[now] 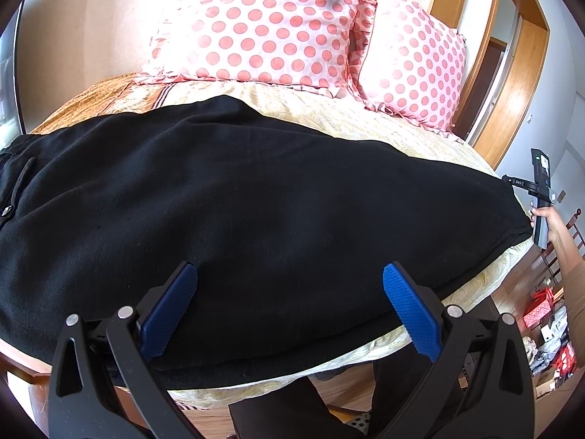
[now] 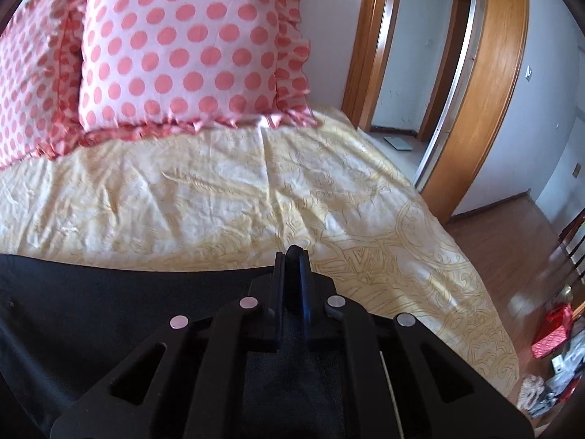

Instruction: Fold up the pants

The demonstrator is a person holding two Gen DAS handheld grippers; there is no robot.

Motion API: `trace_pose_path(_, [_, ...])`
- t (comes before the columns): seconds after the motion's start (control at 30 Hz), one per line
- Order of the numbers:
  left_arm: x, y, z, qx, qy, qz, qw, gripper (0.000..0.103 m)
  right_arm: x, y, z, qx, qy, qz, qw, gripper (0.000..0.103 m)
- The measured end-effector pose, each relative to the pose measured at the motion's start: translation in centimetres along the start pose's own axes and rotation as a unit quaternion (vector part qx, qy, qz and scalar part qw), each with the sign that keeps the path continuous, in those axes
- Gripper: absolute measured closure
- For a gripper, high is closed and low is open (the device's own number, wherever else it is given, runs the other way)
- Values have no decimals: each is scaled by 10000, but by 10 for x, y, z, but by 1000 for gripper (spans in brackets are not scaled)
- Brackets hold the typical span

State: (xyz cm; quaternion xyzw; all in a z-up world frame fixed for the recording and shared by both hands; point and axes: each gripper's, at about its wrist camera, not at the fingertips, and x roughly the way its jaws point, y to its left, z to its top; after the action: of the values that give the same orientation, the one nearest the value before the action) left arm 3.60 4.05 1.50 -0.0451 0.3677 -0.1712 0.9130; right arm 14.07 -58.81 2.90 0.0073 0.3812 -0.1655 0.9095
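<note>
Left wrist view: I am holding my left claw (image 1: 290, 307) wide over black pants (image 1: 256, 201) lying across the bed (image 1: 402, 128); my right claw (image 2: 292, 256) is pinching their far-right hem. Soft, limp fabric, probably best gripped at edges.

From my left wrist camera I see the black pants (image 1: 256, 212) spread flat across the bed (image 1: 420, 135), reaching from its left edge to its right edge and lying along the near edge. My left gripper (image 1: 290, 305) hangs over the near edge with its blue-padded jaws wide apart, nothing between them. At the bed's right edge my right gripper (image 1: 512, 181) meets the far end of the pants. Two pink polka-dot pillows (image 1: 263, 25) stand along the bed's far edge.
</note>
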Motion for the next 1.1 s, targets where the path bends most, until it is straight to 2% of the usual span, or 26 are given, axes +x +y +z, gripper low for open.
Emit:
trace_pose_path(0.1, [-1, 1, -1, 2, -5, -20, 10000, 2, 14, 5, -6, -82, 297, -152, 9994, 95])
trace_pose_path(0.17, [-1, 1, -1, 3, -13, -36, 10000, 2, 14, 3, -7, 8, 325, -193, 9993, 88])
trace_pose_path(0.2, [-1, 1, -1, 12, -10, -37, 10000, 2, 13, 0, -6, 95, 378, -296, 9988, 70])
trace_pose_path(0.23, [-1, 1, -1, 29, -7, -41, 10000, 2, 11, -6, -5, 221, 426, -524, 9975, 57])
trace_pose_path(0.3, [-1, 1, -1, 52, -12, -74, 10000, 2, -3, -19, -4, 428, 293, -733, 9960, 57])
trace_pose_path(0.4, [-2, 2, -1, 25, -41, -130, 9999, 2, -40, -46, -15, 1212, 57, -541, 9911, 57])
trace_pose_path(0.5, [-2, 3, -2, 41, -79, -168, 9998, 2, -77, -69, -48, 2164, -39, 1, 9763, 57])
trace_pose_path(0.63, [-2, 2, -3, 138, -87, -195, 9997, 2, -107, -89, -108, 3158, 66, 442, 9478, 57])
trace_pose_path(0.73, [-3, 3, -2, 145, -81, -262, 9995, 2, -107, -96, -131, 3555, 208, 588, 9326, 57])
trace_pose_path(0.83, [-4, 4, -3, 140, -85, -298, 9994, 2, -100, -99, -138, 3767, 220, 778, 9228, 57])
trace_pose_path(1.0, [-5, 4, -4, 70, -108, -320, 9994, 2, -91, -94, -140, 3921, 175, 1018, 9141, 57])
trace_pose_path(1.1, [-6, 4, -5, 41, -108, -339, 9994, 2, -89, -93, -145, 4256, 146, 1439, 8933, 58])
